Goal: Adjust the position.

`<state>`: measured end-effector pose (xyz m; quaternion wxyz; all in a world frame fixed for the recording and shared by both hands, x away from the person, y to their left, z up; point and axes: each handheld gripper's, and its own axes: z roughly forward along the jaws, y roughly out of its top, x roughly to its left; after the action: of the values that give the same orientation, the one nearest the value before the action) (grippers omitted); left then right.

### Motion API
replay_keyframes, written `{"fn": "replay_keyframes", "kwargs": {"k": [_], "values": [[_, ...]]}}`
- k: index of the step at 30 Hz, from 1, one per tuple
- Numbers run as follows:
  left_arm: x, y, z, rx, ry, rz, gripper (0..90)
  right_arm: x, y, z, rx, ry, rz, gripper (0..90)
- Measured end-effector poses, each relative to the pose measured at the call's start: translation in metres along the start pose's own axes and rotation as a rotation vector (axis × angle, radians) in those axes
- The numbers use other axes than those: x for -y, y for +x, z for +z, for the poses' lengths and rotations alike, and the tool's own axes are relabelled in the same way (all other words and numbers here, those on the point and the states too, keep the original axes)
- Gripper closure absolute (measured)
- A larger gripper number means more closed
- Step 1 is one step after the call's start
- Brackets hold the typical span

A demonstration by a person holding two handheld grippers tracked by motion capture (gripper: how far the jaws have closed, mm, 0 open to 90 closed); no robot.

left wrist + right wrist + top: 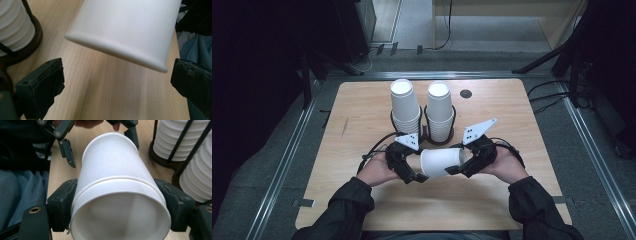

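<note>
A white paper cup (441,162) lies on its side in the air just above the wooden table (362,200), between my two grippers. My right gripper (458,164) is shut on its wider end; in the right gripper view the jaws press both sides of the cup (117,195), and a seam line rings it like two nested cups. My left gripper (413,169) is open at the other end. Its pads (47,80) stand wide on either side of the cup's end (125,32) without touching it.
Two tall stacks of white cups (404,107) (439,110) stand in black wire holders at the table's middle, just beyond the grippers. A small black disc (466,93) sits at the back right. The person's lap shows past the near edge.
</note>
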<state>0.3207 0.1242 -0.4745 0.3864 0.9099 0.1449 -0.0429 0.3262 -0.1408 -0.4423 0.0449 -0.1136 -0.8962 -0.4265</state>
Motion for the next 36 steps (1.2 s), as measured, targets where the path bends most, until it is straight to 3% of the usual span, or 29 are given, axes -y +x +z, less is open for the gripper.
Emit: {"fn": "replay_keyframes", "kwargs": {"k": [6, 10, 17, 19, 22, 24, 30, 33, 36], "values": [[-0.001, 0.0, -0.005, 0.0, -0.071, -0.017, 0.0, -0.002, -0.001, -0.011, 0.007, -0.083, 0.015, 23.4], [-0.003, -0.002, -0.005, 0.022, -0.111, -0.016, 0.0, -0.007, 0.002, -0.015, -0.004, -0.145, 0.008, 23.4], [-0.008, -0.007, -0.007, 0.055, -0.196, -0.023, 0.0, -0.014, 0.008, -0.011, -0.026, -0.196, 0.007, 23.4], [-0.008, -0.008, -0.01, 0.047, -0.234, -0.032, 1.3, -0.014, 0.009, -0.008, -0.04, -0.204, 0.012, 23.4], [-0.007, -0.009, -0.016, 0.03, -0.258, -0.003, 6.7, -0.015, 0.009, -0.007, -0.064, -0.228, 0.018, 23.7], [-0.008, -0.009, -0.018, 0.036, -0.258, 0.013, 9.5, -0.015, 0.008, -0.007, -0.074, -0.237, 0.015, 24.1], [-0.009, -0.008, -0.019, 0.047, -0.228, 0.01, 13.3, -0.013, 0.006, -0.008, -0.079, -0.231, 0.028, 23.6], [-0.009, -0.007, -0.022, 0.036, -0.213, 0.003, 13.4, -0.013, 0.006, -0.009, -0.095, -0.214, 0.031, 11.9], [-0.008, -0.005, -0.026, 0.014, -0.202, 0.0, 13.4, -0.011, 0.007, -0.012, -0.051, -0.182, 0.037, 13.5]]}}
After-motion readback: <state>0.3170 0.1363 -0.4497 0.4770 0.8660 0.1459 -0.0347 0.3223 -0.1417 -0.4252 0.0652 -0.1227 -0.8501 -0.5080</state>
